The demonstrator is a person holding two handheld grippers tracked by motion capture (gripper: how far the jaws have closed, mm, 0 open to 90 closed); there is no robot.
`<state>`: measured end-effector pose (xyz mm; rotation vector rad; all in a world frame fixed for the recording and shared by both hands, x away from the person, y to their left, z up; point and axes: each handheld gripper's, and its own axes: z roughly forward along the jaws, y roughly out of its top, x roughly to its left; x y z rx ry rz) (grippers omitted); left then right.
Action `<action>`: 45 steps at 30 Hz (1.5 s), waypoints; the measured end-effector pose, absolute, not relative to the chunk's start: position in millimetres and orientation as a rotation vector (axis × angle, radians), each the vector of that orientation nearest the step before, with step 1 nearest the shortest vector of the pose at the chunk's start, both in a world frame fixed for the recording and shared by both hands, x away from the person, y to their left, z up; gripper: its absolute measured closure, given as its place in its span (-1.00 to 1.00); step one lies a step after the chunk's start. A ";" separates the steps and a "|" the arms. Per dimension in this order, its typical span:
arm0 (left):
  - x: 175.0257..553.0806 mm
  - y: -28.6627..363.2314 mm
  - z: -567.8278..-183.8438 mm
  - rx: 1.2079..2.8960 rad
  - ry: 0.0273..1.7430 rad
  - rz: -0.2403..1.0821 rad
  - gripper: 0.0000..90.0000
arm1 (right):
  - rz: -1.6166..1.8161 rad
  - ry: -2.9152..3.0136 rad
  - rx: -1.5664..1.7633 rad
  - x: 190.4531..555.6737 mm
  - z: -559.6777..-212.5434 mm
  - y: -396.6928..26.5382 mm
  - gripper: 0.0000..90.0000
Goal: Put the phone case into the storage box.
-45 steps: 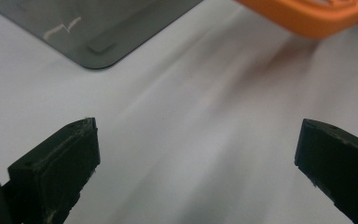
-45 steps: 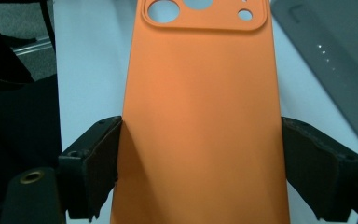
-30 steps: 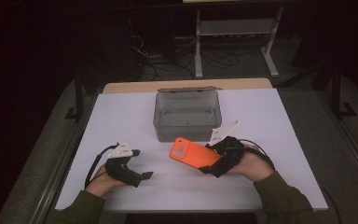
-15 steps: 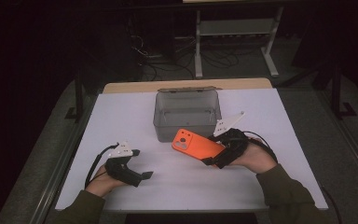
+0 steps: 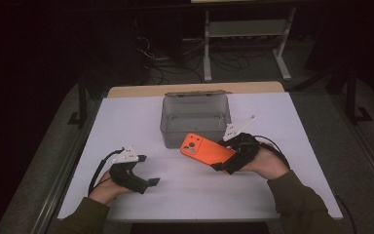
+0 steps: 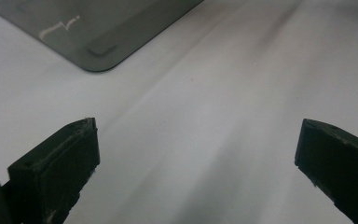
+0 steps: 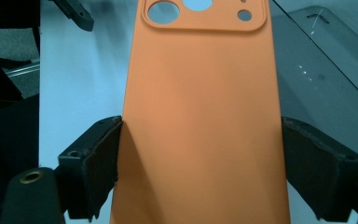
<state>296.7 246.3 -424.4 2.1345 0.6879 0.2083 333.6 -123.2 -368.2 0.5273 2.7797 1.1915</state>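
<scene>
An orange phone case with camera cut-outs hangs just in front of the grey box, its cut-out end toward the box. My right gripper is shut on the case's near end. In the right gripper view the two pads press the long edges of the case, with the right gripper around its lower part. My left gripper rests on the white table at the front left, open and holding nothing. In the left gripper view the left gripper has bare table between its jaws.
The grey translucent box stands open-topped at the middle back of the white table; its wall lies right of the case. A wooden strip borders the table's far edge. Cables and a metal stand sit on the floor beyond.
The right hand has carried the orange case a little away from the person, toward the box's front wall. The left gripper has stayed in place.
</scene>
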 end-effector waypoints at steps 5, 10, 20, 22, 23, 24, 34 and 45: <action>297.3 245.0 -421.0 2.132 0.681 0.199 -1.00 | 1.185 2.779 0.541 333.0 -368.6 -122.6 -0.65; 297.5 242.3 -415.9 2.122 0.678 0.199 -1.00 | 1.180 2.780 0.536 332.5 -369.0 -121.8 -0.65; 300.2 239.9 -408.1 2.108 0.681 0.189 -1.00 | 1.173 2.783 0.538 332.9 -370.5 -121.5 -0.65; 301.9 239.1 -405.8 2.111 0.679 0.183 -1.00 | 1.171 2.786 0.539 332.7 -370.6 -121.3 -0.65; 302.5 238.3 -404.7 2.111 0.679 0.181 -1.00 | 1.172 2.786 0.538 332.6 -370.8 -121.0 -0.65; 303.2 237.2 -403.3 2.111 0.679 0.181 -1.00 | 1.173 2.786 0.537 332.6 -370.9 -120.8 -0.65; 309.0 228.9 -390.9 2.092 0.655 0.175 -1.00 | 1.164 2.785 0.531 333.1 -371.6 -120.4 -0.65; 313.0 220.1 -384.4 2.088 0.636 0.161 -1.00 | 1.154 2.787 0.535 333.2 -372.5 -120.5 -0.65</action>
